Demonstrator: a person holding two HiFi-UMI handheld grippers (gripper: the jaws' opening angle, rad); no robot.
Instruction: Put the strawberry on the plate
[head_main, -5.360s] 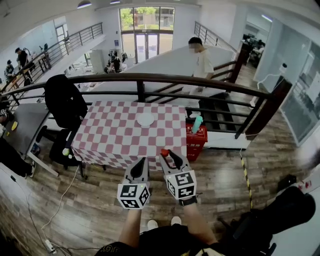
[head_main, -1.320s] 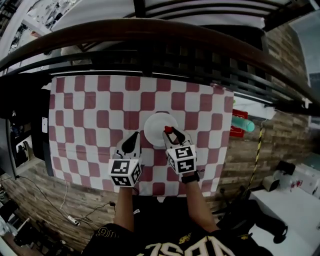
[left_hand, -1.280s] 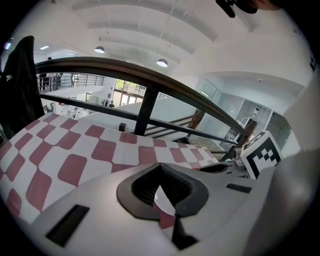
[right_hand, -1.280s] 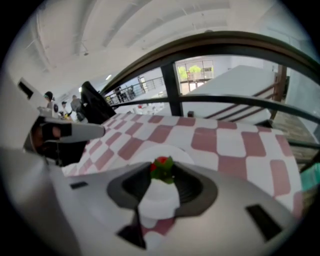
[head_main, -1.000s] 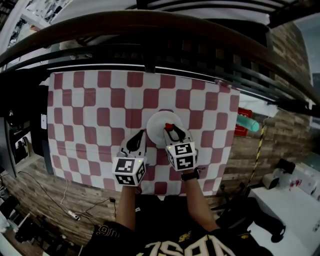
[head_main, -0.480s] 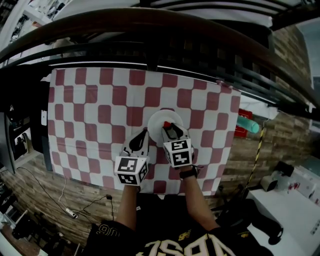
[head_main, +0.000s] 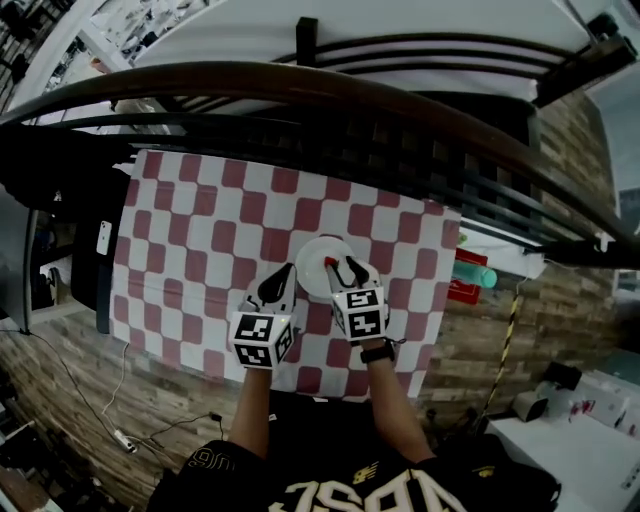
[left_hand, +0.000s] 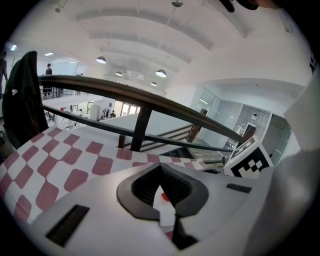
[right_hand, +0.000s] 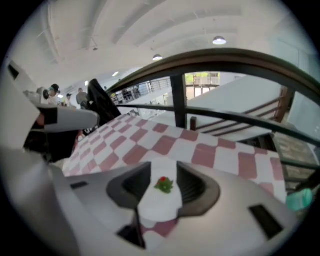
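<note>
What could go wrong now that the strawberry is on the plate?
1. The strawberry lies on the plate with the jaws of the open right gripper on either side. If that gripper pulls away crookedly, a jaw might bump the strawberry and roll it off.
2. The left gripper sits close beside the plate, so a careless move could nudge the plate.

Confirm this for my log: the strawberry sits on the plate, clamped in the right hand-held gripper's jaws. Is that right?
Not clamped. The right gripper view shows the right hand-held gripper with its jaws apart. The strawberry sits on the plate, free between them and touching neither.
</note>
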